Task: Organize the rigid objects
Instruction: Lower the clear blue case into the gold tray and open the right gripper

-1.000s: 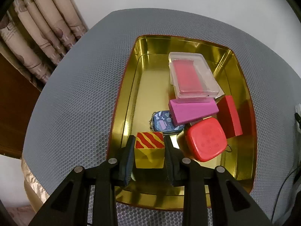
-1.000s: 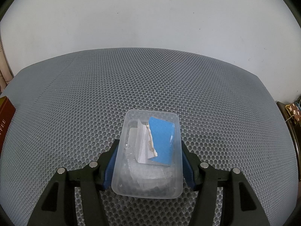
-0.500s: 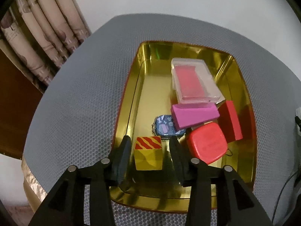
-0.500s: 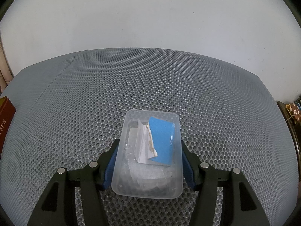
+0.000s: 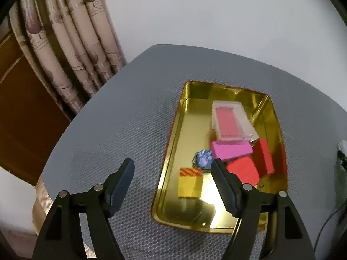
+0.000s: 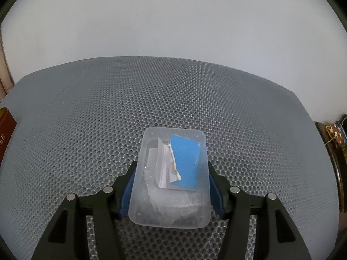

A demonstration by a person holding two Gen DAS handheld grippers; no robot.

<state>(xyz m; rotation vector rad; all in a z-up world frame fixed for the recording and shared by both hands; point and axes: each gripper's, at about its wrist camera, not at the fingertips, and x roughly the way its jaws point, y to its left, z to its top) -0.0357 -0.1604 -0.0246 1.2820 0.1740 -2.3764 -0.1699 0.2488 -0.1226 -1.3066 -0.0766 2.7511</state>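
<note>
Left wrist view: my left gripper (image 5: 172, 169) has just been opening, nothing gripped; yellow block (image 5: 189, 184) sits in the gold tray (image 5: 173, 134) while my right gripper (image 6: 171, 178) clamps the clear box (image 6: 171, 179).

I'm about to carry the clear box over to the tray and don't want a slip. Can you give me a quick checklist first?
1. Yellow block released in the gold tray: ok; it sits on the tray floor.
2. Left gripper clear of the block: ok; its jaws have just been opening, nothing between them.
3. Right gripper on the clear box: ok; pads press both long sides.
4. Box lifted off the mat: cannot tell.
5. Room in the tray: ok; its left half is bare.
6. Box lid shut: cannot tell.
</note>
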